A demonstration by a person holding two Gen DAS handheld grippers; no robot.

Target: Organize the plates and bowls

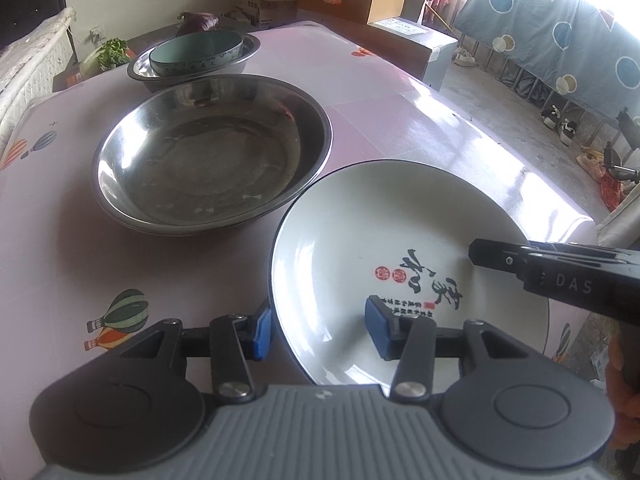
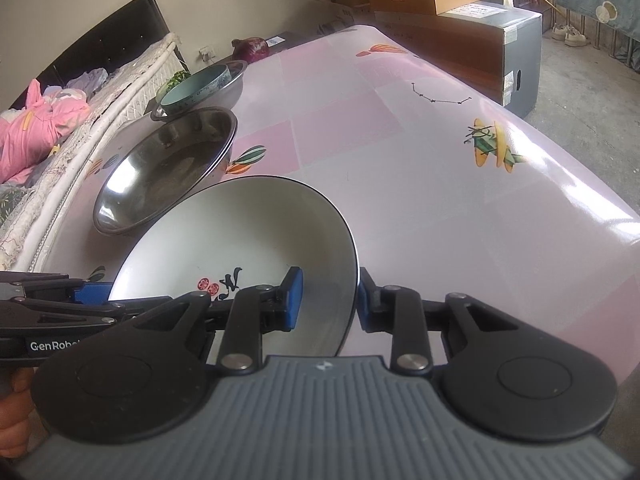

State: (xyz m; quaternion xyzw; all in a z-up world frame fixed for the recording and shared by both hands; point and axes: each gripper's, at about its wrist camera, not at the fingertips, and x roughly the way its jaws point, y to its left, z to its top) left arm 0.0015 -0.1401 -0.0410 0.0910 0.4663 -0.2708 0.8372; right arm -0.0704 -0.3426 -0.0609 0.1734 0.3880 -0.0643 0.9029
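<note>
A white plate (image 1: 380, 240) with black calligraphy and a dark rim is held tilted above the pink table; it also shows in the right wrist view (image 2: 240, 232). My left gripper (image 1: 320, 330) straddles its near-left rim, jaws wide apart, one blue pad each side. My right gripper (image 2: 326, 300) straddles its right rim, pads close to the rim. A large steel bowl (image 1: 208, 156) sits behind, stacked on another. A teal bowl (image 1: 196, 50) sits inside a smaller steel bowl (image 1: 248, 54) farther back.
The pink patterned tablecloth (image 2: 440, 200) covers the table. A bed with pink clothes (image 2: 36, 124) lies left. Cardboard boxes (image 2: 480, 32) stand behind the table. A red cabbage (image 1: 200, 22) and greens (image 1: 112, 52) lie beyond the bowls.
</note>
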